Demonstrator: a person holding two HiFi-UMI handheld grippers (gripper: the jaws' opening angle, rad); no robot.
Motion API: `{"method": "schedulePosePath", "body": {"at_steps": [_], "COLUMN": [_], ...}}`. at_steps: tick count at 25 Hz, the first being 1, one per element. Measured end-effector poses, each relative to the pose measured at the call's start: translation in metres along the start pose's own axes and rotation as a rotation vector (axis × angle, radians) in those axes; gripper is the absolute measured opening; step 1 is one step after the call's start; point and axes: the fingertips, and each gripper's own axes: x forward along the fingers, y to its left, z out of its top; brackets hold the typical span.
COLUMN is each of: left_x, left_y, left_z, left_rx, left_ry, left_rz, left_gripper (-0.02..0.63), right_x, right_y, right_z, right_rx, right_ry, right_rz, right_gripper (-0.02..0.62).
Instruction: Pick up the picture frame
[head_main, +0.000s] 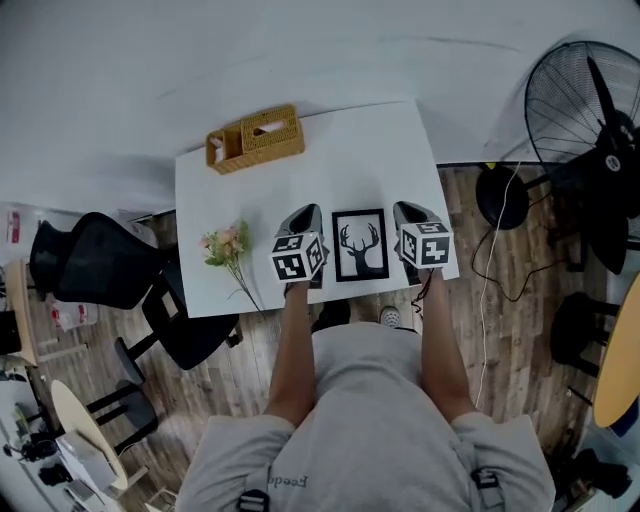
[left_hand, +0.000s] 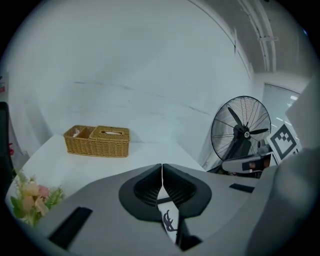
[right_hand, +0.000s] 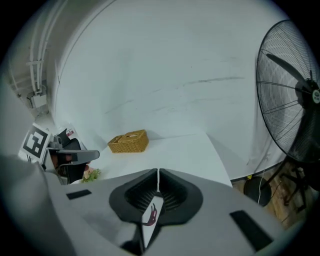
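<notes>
Person (head_main: 370, 420) over the white table (head_main: 380, 150); picture frame (head_main: 360, 244) between two closed grippers
The picture frame, a deer print, lies flat at lower centre, near the table's front edge; left gripper (head_main: 306, 210) and right gripper (head_main: 408, 207) flank it, jaws together on nothing; likely risk: closed jaws merely shove the thin frame, sliding it off that edge.

The black picture frame (head_main: 360, 245) with a deer silhouette lies flat near the table's front edge.
</notes>
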Motion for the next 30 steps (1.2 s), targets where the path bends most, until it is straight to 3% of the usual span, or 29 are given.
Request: {"method": "schedulePosePath", "body": {"at_steps": [5,9,13,17,22,30], "left_x": [0.032,0.046,0.054,0.058,0.052,0.025], "left_y": [-0.005,-0.004,-0.007,0.002,0.006,-0.009], "left_z": [0.020,0.038,0.039,0.036,0.007,-0.057], "left_rx": [0.016,0.035,0.061,0.041,-0.044,-0.060], "left_ry": [0.011,0.004,0.029,0.033,0.063,0.135], "left_rz": [-0.043,-0.079,-0.109,-0.089,-0.009,0.037], "left_gripper": [0.026,0.026,0.028,0.028,0.028,0.028], "right_x": [0.004,0.011,0.013,0.017,0.017,0.010], "right_y": [-0.021,-0.025,-0.029,-0.020,-0.003,0.009], "right_z": [-0.018,-0.029,-0.028,-0.040,-0.068,-0.101], "right_rx": [0.188,0.176,0.217,0.206,0.144,0.124], "right_ry": [-0.082,-0.026,-0.037,-0.012,0.084,0.118], "right_rz": [-0.040,-0.084,-0.110,-0.108,-0.038,0.028], "right_gripper": [0.026,0.026,0.026,0.026,0.026,0.027]}}
